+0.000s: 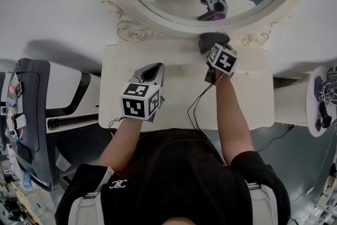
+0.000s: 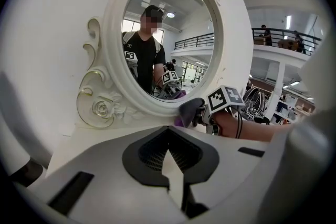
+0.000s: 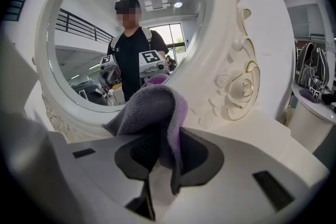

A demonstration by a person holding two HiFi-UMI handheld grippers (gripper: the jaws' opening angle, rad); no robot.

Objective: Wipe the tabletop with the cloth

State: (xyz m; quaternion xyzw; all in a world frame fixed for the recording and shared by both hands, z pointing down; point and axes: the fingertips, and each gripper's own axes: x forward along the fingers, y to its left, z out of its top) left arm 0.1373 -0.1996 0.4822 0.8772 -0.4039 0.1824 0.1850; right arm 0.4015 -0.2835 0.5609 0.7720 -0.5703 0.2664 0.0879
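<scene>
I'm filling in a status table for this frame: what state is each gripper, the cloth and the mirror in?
left gripper: shut, empty, over the tabletop.
right gripper: shut on the cloth.
cloth: bunched, grey and purple, at the tabletop's back edge by the mirror.
mirror: upright, reflecting the person and both grippers.

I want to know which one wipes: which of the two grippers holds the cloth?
The right gripper, by the mirror frame: its jaws are shut on the grey-and-purple cloth. The left gripper holds nothing, over bare tabletop.
</scene>
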